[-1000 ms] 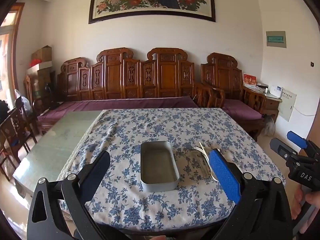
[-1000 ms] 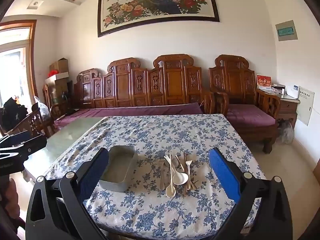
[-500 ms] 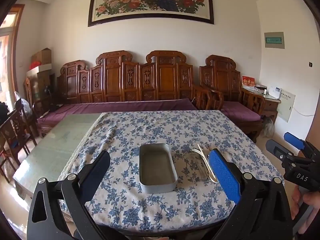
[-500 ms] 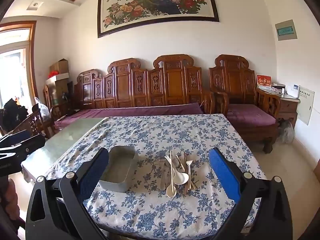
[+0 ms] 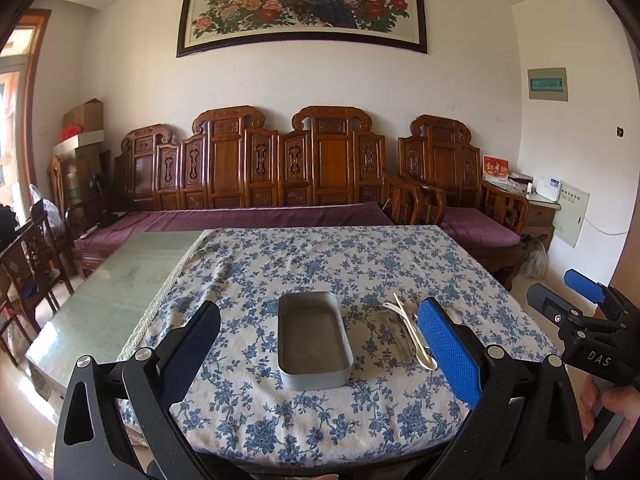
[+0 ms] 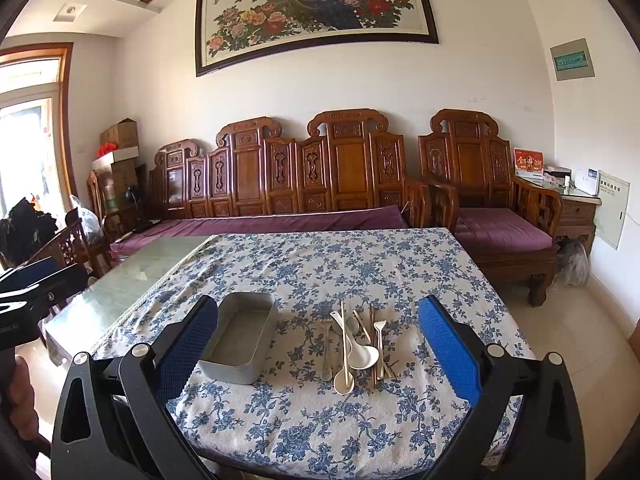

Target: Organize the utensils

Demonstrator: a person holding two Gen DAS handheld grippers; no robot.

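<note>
Far left of the right wrist view, the left gripper (image 6: 24, 280) was seen poking in at the frame edge, held by a hand (image 6: 20, 396) at lower left; from its own camera its blue-padded fingers (image 5: 448, 354) were spread wide with nothing between them, so released. Left of centre, bare green tabletop (image 6: 132, 280) was left showing beside the blue-flowered tablecloth (image 6: 360, 264). Just right of that, below the middle of the frame, a metal tin (image 6: 240, 338) was sat on the cloth, empty inside. Right beside it, not touching as far as could be told, a loose pile of utensils (image 6: 356, 344) was lying on the cloth: a white soup spoon (image 6: 362, 354), chopsticks and a few small forks or spoons, all overlapping. The right gripper (image 6: 318, 354) was hung low over the near table edge, fingers wide apart and empty too, with tin and pile framed between them. Across the back, a carved wooden bench (image 6: 320, 184) and a framed peacock painting (image 6: 316, 8) were seen.
</note>
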